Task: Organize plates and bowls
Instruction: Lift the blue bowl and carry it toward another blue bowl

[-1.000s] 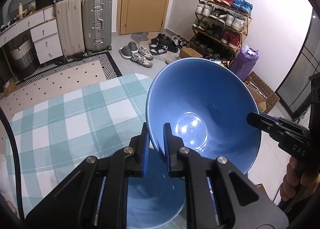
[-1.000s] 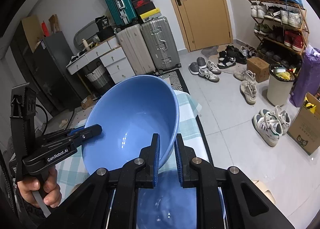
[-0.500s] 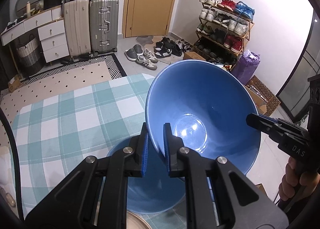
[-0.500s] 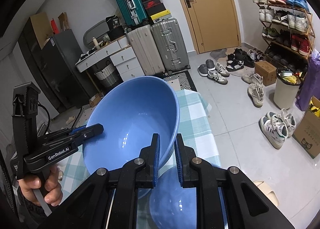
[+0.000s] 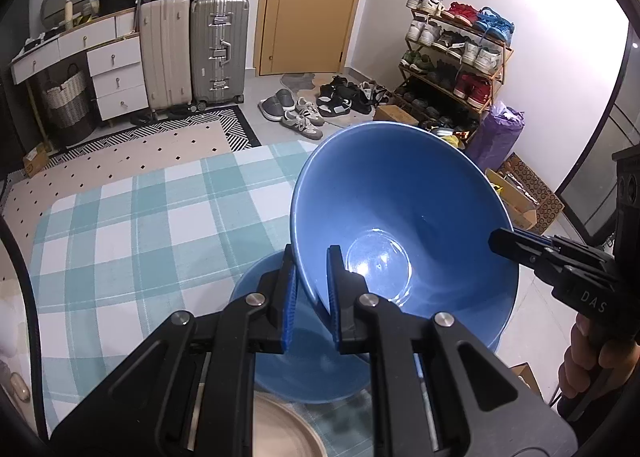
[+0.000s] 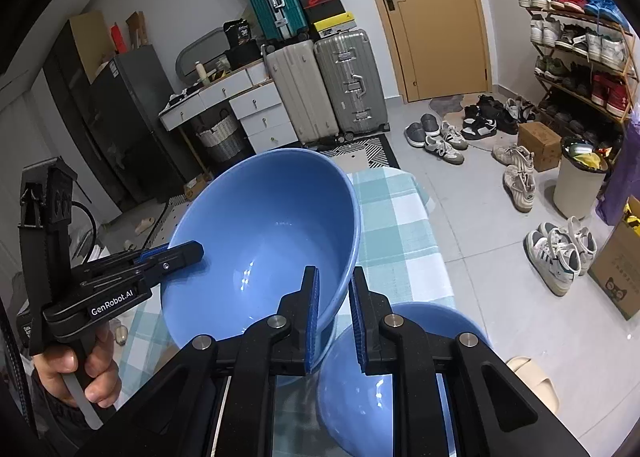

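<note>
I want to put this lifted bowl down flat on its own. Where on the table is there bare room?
Bare checked tablecloth spreads left of and beyond the second blue bowl, out to the rug-side edge. It is crowded near the grippers: that bowl sits under the held blue bowl, with a beige plate beside it. The left gripper and right gripper clamp opposite rims.

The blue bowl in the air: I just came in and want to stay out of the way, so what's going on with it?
A person is lifting the blue bowl with both hand-held grippers. The left gripper is shut on one side of its rim and the right gripper on the opposite side. The bowl is tilted above a second blue bowl sitting on the checkered tablecloth, with a beige plate near the front edge.
</note>
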A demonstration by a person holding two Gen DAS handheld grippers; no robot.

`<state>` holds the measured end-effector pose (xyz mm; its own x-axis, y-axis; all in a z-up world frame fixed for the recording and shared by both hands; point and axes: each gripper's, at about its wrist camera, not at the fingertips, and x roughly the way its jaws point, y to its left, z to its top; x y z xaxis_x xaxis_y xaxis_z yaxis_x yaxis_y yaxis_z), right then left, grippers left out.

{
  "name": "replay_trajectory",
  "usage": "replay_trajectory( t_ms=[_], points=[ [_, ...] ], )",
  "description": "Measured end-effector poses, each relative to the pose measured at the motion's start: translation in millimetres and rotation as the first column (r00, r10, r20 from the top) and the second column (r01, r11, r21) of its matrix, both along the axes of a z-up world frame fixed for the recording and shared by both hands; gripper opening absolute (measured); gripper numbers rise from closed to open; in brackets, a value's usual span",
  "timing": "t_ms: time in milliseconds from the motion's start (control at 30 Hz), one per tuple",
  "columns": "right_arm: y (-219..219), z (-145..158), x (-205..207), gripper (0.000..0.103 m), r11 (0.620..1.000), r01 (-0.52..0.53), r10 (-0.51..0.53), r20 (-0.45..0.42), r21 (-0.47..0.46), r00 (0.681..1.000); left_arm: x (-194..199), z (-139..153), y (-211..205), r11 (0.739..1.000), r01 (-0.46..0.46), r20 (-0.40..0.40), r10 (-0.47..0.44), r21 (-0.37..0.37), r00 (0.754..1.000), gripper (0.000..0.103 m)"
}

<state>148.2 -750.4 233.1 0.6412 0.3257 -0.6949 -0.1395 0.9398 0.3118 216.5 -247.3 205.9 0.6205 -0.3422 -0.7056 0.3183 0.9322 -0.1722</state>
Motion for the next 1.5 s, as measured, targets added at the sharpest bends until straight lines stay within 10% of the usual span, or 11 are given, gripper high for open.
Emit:
replay_trajectory(
  t_ms=[1500],
  points=[
    [56,-93,20,0.016,0.995,-0.087,0.078,-0.144,-0.052,0.987,33,-130,54,0.994,-0.076,-0.100,0.084,0.082,0.991,0.010]
  ],
)
